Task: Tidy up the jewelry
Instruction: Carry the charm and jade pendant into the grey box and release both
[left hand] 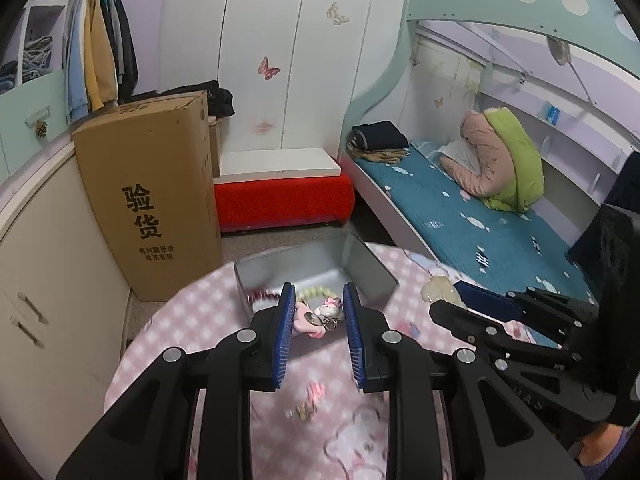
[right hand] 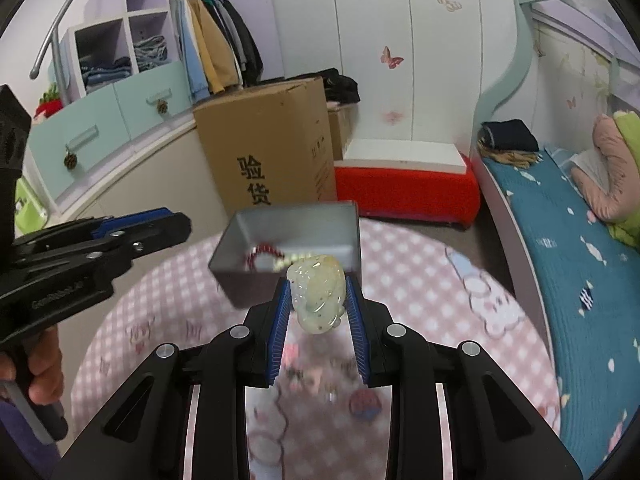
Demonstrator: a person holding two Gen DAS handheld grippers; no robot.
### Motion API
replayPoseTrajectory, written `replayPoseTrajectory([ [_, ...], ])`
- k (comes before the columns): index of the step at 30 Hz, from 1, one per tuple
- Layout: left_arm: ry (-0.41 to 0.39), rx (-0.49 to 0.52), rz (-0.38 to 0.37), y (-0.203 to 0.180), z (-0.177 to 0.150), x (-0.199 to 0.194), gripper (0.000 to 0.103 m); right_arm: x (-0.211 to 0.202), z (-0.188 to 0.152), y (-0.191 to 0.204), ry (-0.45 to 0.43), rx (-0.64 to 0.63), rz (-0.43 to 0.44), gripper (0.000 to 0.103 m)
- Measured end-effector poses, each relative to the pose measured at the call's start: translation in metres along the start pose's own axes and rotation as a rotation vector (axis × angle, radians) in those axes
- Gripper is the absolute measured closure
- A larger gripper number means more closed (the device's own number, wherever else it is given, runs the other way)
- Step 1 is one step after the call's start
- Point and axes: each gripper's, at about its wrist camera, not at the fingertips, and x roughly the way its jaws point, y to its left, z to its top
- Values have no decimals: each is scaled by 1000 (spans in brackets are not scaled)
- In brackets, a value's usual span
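**Both hand-held grippers carry jewelry above the pink bench**

A grey, open-topped rectangular metal box (right hand: pixel 288 248) stands on the round bench (right hand: pixel 420 280), which is covered with a pink-and-white checked cartoon cloth. Inside the box lie a dark red beaded bracelet (right hand: pixel 262 254) and, at about 3 o'clock from it, a pale yellowish beaded string (right hand: pixel 290 262) that is partly hidden.

The left hand-held gripper (left hand: pixel 318 312) has its blue-padded jaws partly closed around a small charm piece (left hand: pixel 320 314): a white figure with a pink bow, a silver disc and a pink part, held in front of the box in the left wrist view. The right hand-held gripper (right hand: pixel 318 306) has its jaws narrowed on a pale green-white carved stone pendant (right hand: pixel 318 296), which sits between the pads just in front of the box's near wall.

Small blurred trinkets (left hand: pixel 306 410) lie on the cloth at 6 o'clock from the left jaws; what they are cannot be told.

A tall brown cardboard carton (left hand: pixel 152 196) stands on the floor at 10 o'clock from the bench, printed with the large black characters 验货 and smaller lines below them that are too fine to read reliably. Embossed lettering on the left gripper's body, seen in the right wrist view, is illegible.
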Motion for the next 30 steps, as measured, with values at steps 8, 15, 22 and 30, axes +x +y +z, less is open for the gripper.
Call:
replayPoseTrajectory([
  [8, 82, -18, 9, 14, 19, 56, 80, 50, 31, -3, 48, 6, 25, 75],
  [15, 158, -35, 23, 26, 11, 95, 80, 93, 31, -6, 122, 1, 25, 75],
  [22, 191, -36, 39, 29, 2, 111, 80, 112, 31, -3, 156, -5, 22, 75],
  [30, 196, -37, 52, 29, 0, 111, 80, 121, 29, -3, 182, 1, 24, 75],
])
